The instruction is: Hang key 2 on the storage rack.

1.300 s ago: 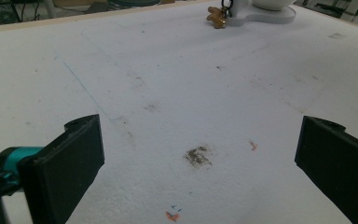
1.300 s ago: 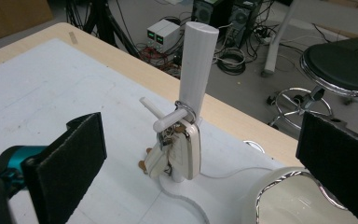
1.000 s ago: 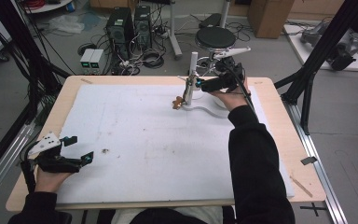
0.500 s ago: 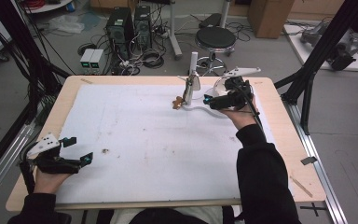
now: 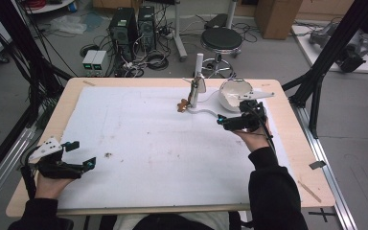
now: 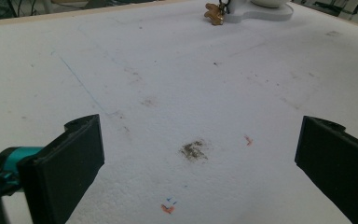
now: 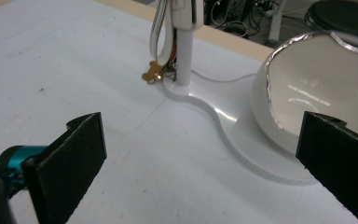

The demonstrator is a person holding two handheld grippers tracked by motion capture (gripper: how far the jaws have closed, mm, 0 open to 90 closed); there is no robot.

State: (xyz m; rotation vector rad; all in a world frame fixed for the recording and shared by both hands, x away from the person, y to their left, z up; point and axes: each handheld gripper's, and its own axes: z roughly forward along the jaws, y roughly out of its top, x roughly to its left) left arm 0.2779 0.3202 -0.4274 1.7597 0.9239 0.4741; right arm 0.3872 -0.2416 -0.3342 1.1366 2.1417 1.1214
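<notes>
A white stand (image 5: 203, 111) sits at the back of the white board (image 5: 148, 139). It has an upright post (image 5: 196, 81) and a tilted white bowl (image 5: 235, 93) with a shiny rim. A strap with a brown charm (image 5: 183, 104) hangs at the post's foot. My right gripper (image 5: 232, 114) hovers open just in front of the bowl, holding nothing. Its own view has the post (image 7: 183, 56), the charm (image 7: 151, 72) and the bowl (image 7: 307, 84) ahead of the right gripper (image 7: 200, 154). My left gripper (image 5: 83, 153) rests open and empty at the near left, far from the stand (image 6: 261, 14).
A small brown stain (image 6: 193, 149) marks the board between the left jaws, with faint pen marks around it. The wooden table edge (image 5: 287, 110) frames the board. Black frame poles (image 5: 330, 52) stand at both sides. A stool (image 5: 222, 38) and computers (image 5: 134, 24) sit beyond the table.
My right gripper has drawn back from the post toward the near right, uncovering the white bowl. The left gripper has stayed in place.
</notes>
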